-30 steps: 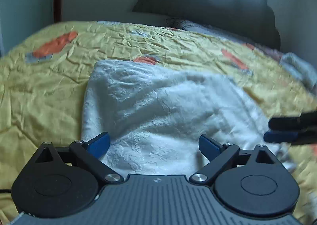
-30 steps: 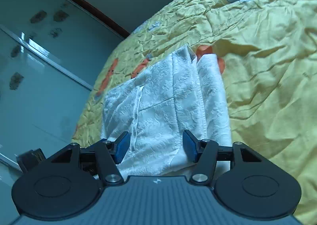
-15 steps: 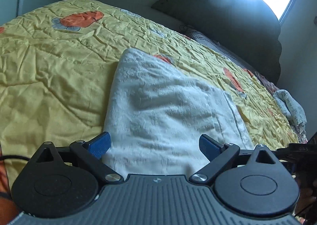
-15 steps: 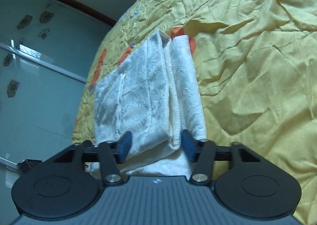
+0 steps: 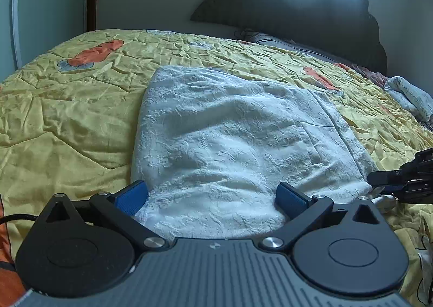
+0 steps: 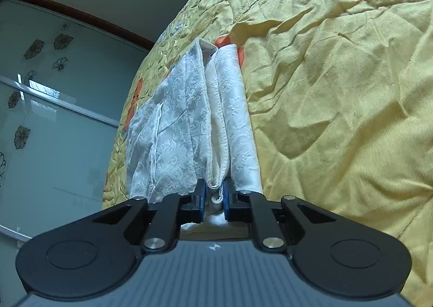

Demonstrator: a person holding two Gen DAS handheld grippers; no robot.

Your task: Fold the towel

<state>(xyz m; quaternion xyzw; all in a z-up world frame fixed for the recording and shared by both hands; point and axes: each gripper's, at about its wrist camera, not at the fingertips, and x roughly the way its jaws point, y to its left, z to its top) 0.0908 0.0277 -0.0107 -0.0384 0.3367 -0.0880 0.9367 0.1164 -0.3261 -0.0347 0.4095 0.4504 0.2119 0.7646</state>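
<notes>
Right tongs [image 6: 213, 200] closing on near corner of white embossed cotton towel [image 6: 189, 123], long axis running to frame top; left tongs [image 5: 211, 194] opening wide, straddling its near edge w/o grip.

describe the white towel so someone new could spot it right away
Find the bed's crumpled yellow quilt with orange patches. The towel lies folded on it, right gripper closing on its near corner. It is the only white, embossed cloth; the rolled cloth by the headboard is printed.
</notes>
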